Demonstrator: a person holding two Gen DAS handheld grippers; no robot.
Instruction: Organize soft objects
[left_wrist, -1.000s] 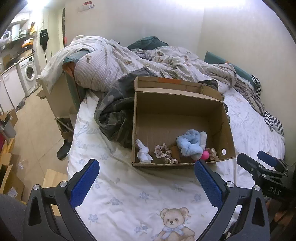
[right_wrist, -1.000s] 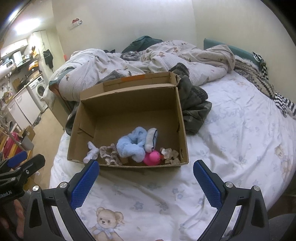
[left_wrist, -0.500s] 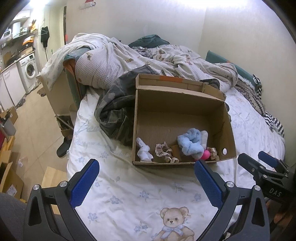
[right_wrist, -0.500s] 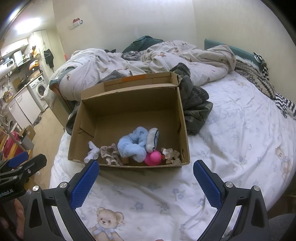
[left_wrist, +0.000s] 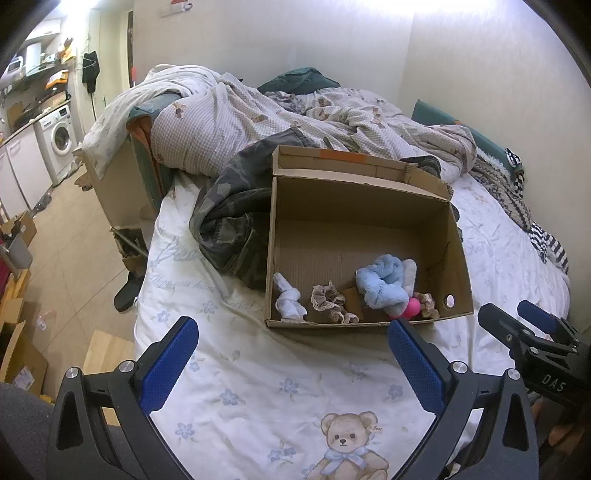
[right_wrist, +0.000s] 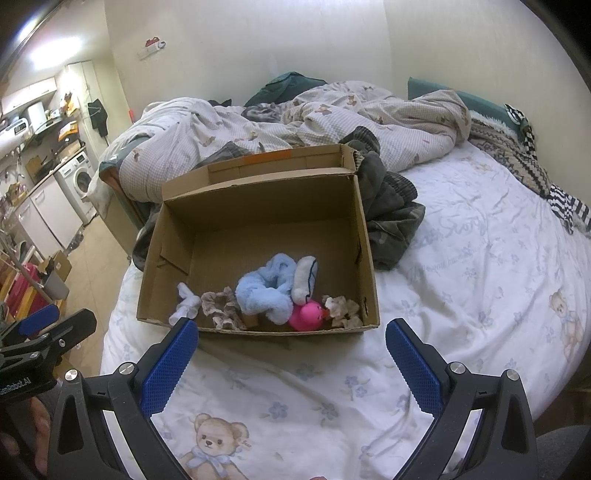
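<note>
Cardboard box (right_wrist: 364, 236) holds soft toys; both claws wide apart.

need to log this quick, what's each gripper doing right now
left gripper: open, holding nothing.
right gripper: open, holding nothing.

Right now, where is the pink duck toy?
The pink duck toy lies inside the cardboard box, near its front wall toward the right, between the blue fluffy scrunchie and a beige scrunchie.

The pink toy (left_wrist: 410, 308) sits mostly hidden behind the blue plush (left_wrist: 384, 284).
</note>
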